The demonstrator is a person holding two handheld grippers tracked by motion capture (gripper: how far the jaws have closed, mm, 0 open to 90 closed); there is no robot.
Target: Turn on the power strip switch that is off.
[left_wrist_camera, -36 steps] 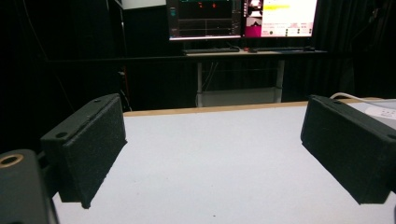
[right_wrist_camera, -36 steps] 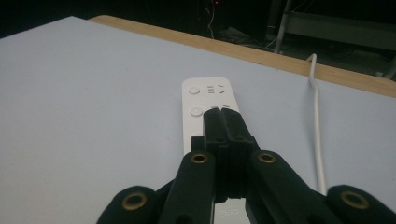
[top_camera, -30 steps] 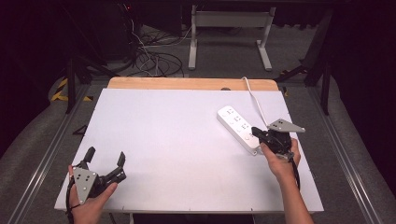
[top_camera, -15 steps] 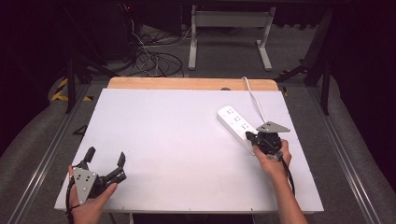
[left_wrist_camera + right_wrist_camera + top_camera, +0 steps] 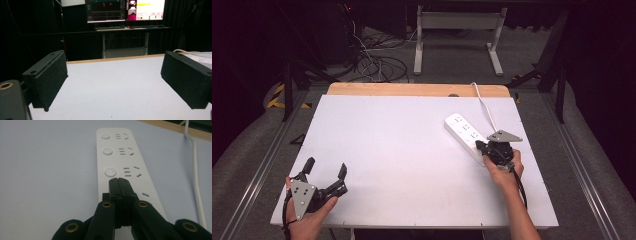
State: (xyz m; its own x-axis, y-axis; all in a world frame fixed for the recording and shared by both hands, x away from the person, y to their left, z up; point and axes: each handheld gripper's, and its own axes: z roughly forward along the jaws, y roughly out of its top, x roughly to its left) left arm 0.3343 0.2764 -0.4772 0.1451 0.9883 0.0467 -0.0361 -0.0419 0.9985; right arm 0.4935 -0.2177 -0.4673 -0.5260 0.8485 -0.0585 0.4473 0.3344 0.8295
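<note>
A white power strip (image 5: 462, 129) lies slanted on the right half of the white table (image 5: 402, 150), with its white cord (image 5: 484, 107) running off the back edge. My right gripper (image 5: 481, 146) is shut with nothing between its jaws. In the right gripper view its joined tips (image 5: 118, 180) hover over the near part of the strip (image 5: 120, 152), just short of a round button (image 5: 110, 172). Whether they touch it I cannot tell. My left gripper (image 5: 327, 166) rests at the front left corner, open wide and with nothing between its pads (image 5: 50, 77).
A wooden strip (image 5: 412, 89) borders the table's back edge. Behind it stand a desk frame (image 5: 457, 35) and loose cables (image 5: 377, 65) on the floor. Monitors (image 5: 125, 10) glow on a desk beyond the table. Metal rails run along both sides.
The right gripper has sunk a little and shifted slightly left over the strip's near end, staying shut. The left gripper has kept still.
</note>
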